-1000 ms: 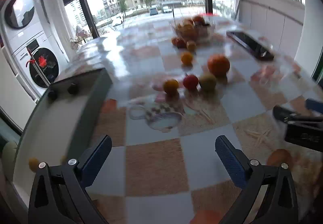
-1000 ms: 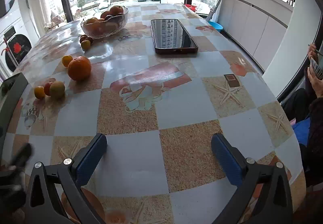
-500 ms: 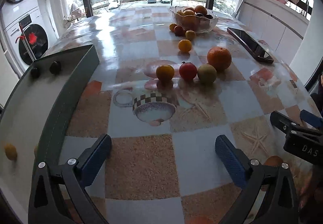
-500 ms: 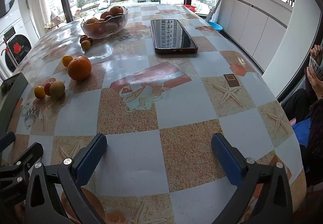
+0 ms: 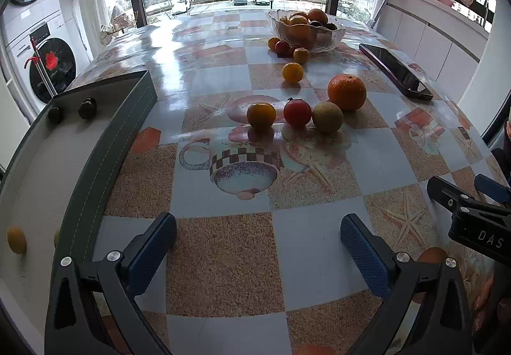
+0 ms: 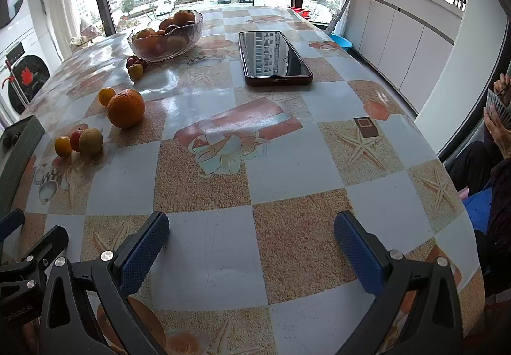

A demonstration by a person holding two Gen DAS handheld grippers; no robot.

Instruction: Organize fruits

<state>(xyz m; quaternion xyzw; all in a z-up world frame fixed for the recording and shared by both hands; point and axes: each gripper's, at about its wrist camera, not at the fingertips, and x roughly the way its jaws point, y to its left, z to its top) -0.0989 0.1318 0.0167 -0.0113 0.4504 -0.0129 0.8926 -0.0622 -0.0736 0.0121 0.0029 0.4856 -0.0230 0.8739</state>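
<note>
Over the last second our left gripper has swung from a blurred pan to a steady view along the table, and the right gripper has hardly moved; we read this as lining up for the next pick. Both sets of jaws are spread wide and hold nothing. Straight ahead of the left jaws sit a small orange, a red fruit and a greenish fruit in a row, with the large orange just beyond. The grey tray, holding a few small fruits, lies left of those jaws; the glass bowl stands far ahead.
</note>
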